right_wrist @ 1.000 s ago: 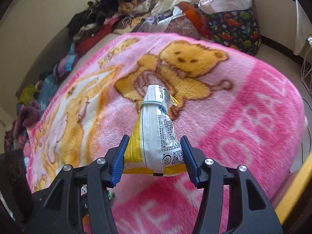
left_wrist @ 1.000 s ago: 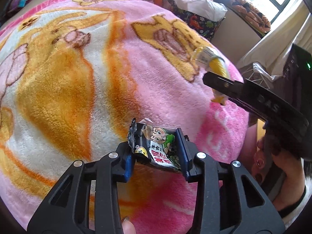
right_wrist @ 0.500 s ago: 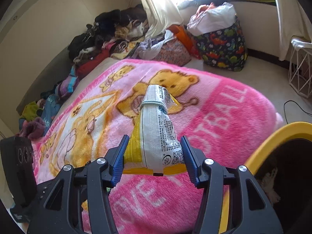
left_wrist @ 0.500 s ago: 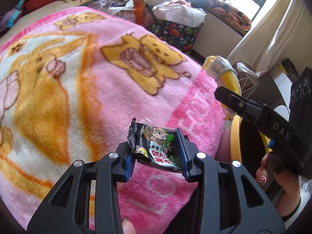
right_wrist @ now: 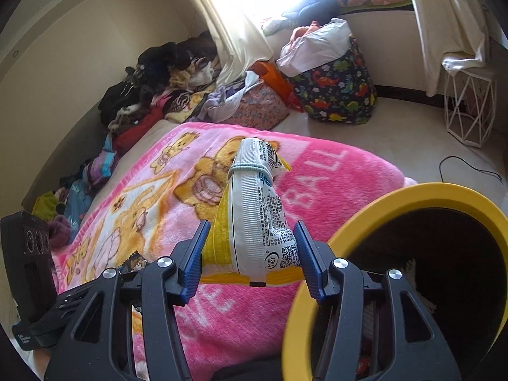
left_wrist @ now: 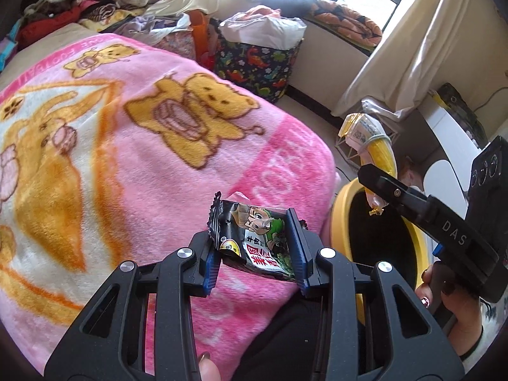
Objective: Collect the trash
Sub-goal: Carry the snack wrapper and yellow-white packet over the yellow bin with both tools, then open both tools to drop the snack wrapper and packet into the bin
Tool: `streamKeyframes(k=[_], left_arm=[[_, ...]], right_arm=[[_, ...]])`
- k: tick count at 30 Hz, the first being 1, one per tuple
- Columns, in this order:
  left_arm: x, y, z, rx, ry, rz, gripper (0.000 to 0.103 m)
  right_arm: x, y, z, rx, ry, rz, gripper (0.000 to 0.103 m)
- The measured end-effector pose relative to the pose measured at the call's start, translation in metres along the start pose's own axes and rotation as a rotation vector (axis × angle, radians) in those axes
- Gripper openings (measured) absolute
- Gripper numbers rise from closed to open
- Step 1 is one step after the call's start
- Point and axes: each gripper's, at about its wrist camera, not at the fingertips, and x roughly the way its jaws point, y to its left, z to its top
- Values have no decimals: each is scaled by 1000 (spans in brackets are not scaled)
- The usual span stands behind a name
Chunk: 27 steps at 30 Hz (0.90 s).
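Observation:
My left gripper is shut on a small black snack wrapper with a cartoon figure, held above the edge of the pink blanket. My right gripper is shut on a yellow and white snack bag tied off with a band near its top. The same snack bag shows in the left wrist view, over the yellow-rimmed bin. In the right wrist view the bin sits at the lower right, its dark inside partly visible, beside the bed.
A dinosaur-print basket full of laundry stands on the floor by the window. Piles of clothes lie along the far wall. A white wire stool and a black cable are on the floor at right. A hand holds the right gripper.
Both grippers have lifted and swung from over the blanket toward the bed's edge, each keeping its wrapper. The yellow bin has come into view in both views.

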Motion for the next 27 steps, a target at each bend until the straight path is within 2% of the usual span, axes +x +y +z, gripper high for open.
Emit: streamKeyframes(k=[15,27], left_arm=[[6,-51,-3,90,4,-53,30],[29,-102,-12,187,49,-103,30]], right_arm=[[-43,-43,-15,61,-51,-87,51],[-70,-86,-39,129,-38,-180,51]])
